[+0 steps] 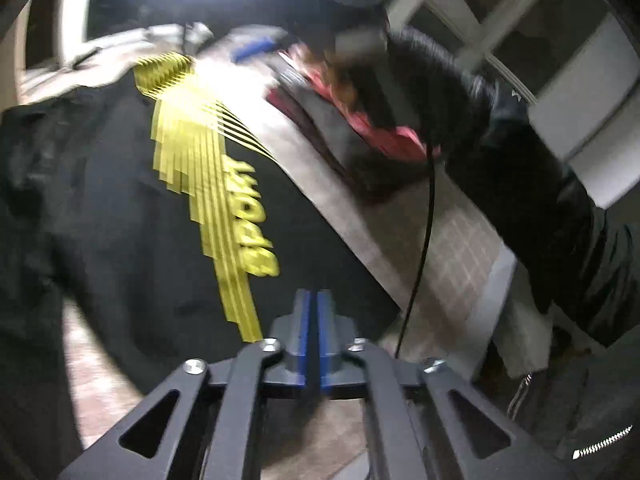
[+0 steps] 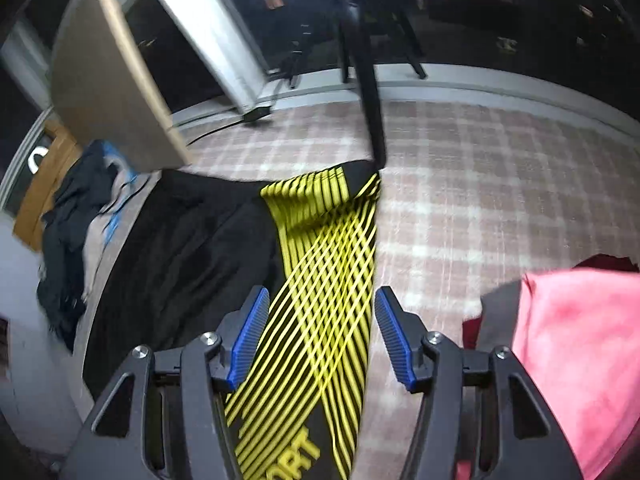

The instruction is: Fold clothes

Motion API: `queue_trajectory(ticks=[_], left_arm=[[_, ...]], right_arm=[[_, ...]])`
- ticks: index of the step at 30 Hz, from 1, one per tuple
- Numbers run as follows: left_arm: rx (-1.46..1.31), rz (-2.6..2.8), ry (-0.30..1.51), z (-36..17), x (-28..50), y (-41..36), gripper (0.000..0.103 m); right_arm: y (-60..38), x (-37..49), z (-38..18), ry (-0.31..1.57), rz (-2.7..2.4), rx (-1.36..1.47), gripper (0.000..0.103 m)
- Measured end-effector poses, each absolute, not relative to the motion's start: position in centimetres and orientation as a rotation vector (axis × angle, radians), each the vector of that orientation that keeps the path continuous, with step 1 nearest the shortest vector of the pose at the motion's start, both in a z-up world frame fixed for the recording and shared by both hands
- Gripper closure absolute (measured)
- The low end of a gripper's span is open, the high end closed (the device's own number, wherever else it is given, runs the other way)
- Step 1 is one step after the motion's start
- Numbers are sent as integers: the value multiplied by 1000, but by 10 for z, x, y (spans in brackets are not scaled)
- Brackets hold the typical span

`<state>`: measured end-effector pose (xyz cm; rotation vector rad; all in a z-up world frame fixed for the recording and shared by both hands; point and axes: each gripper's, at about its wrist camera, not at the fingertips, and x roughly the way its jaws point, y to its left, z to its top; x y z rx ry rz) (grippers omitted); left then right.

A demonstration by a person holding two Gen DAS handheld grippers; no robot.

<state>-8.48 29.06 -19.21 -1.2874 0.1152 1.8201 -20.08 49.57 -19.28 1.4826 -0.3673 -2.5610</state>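
A black sports shirt [image 2: 188, 240] with yellow stripes and yellow lettering lies spread on the pink plaid cloth [image 2: 480, 184] covering the surface; its striped part is folded over itself beneath the right gripper [image 2: 320, 336], whose blue pads [image 2: 252, 332] stand apart with nothing clamped, the stripes showing between them; the left gripper [image 1: 314, 336] hovers over the shirt's [image 1: 100, 200] edge, its pads nearly together with only a thin gap and no cloth visibly caught; a pink garment [image 2: 576, 360] lies just to the right; a dark heap of clothes [image 2: 68, 232] sits at far left; no container is visible.
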Motion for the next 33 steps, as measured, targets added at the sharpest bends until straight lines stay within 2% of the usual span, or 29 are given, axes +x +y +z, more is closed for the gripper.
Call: queue_trajectory(ticks=[1,2,9,11,16,18,19,21,22,23,30,33], left_arm=[[-1269,1814,163,-195,-78,299,66],[-1262,1799,195,-198,-74,307,60],[-1262,1707,346,-218,-49,355,54],[-1249,1689,404,-224,-37,371,47],[-1195,1761,564,-238,-17,397,45],[-1170,1795,582,-240,-17,399,48],[-1157,1804,577,-240,-18,400,53],[-1186,1800,498,-239,-30,395,73],[-1220,1787,431,-239,-39,390,100],[-1253,1774,365,-238,-48,386,103],[-1255,1846,-9,-190,-80,308,103],[-1253,1882,-7,-184,-80,291,103]], right_arm=[[496,-191,-188,-358,-2553,1469,48],[499,-173,-179,-352,-2557,1457,48],[551,-58,-107,-349,-2720,1383,48],[568,-31,-98,-385,-2780,1382,48],[596,10,-98,-451,-2850,1415,48],[599,19,-102,-471,-2840,1422,48],[598,21,-104,-471,-2835,1423,48],[592,21,-104,-451,-2818,1407,48],[588,21,-104,-440,-2809,1398,48],[584,17,-103,-428,-2796,1379,48],[546,-52,-110,-346,-2717,1281,48],[529,-101,-132,-315,-2673,1335,48]])
